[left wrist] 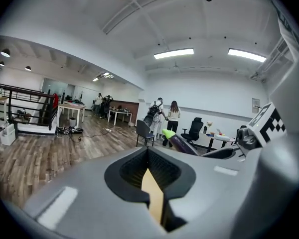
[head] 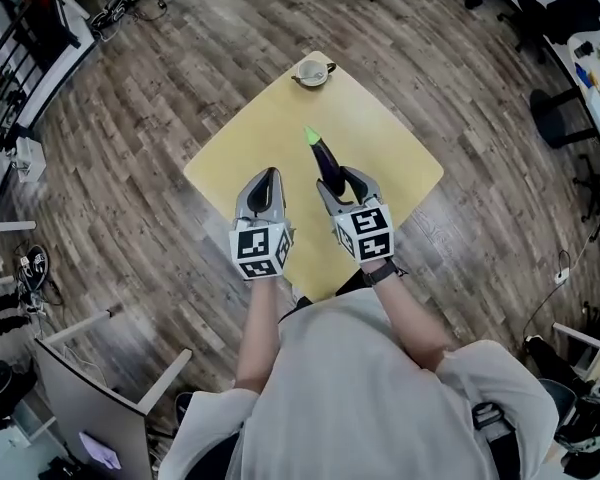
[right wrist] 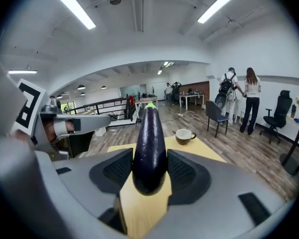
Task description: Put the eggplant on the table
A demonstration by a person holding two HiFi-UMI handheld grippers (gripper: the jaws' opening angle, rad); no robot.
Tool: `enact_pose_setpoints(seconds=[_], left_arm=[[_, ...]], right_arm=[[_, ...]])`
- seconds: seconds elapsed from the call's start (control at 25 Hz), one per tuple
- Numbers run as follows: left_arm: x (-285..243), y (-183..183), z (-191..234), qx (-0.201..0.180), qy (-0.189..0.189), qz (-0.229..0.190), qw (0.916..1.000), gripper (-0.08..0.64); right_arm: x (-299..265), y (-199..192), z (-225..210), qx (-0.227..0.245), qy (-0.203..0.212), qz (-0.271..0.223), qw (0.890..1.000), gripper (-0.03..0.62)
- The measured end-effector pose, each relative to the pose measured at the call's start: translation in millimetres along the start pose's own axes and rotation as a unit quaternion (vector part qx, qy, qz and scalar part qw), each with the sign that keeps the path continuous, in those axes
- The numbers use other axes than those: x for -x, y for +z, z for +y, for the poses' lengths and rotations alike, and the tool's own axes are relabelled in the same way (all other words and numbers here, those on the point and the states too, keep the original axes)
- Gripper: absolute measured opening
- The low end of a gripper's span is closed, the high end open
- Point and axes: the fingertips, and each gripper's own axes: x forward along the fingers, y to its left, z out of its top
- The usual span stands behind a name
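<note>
**Me:** Purple eggplant is pinched tight in my right claw. It hangs over the table, not set down yet, I think. Its green tip points away from me.

**Helper:** And your left claw?

**Me:** Squeezed together with nothing in it, just beside the right one.

**Helper:** What could go bad?

**Me:** The skin looks smooth and slippy. If I let go up high, it may bounce and roll off the edge. If I push too far, the tip might bump the cup at the far corner.
</note>
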Motion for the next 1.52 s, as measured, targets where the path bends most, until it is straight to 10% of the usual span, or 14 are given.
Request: enact_pose_setpoints(seconds=[1.52], left_arm=[[-141,-117,55,0.067,0.035,0.131,0.9884,0.009]], right_arm=[[-206,-124,-113,-0.031,0.004,0.218,0.975,0.216]])
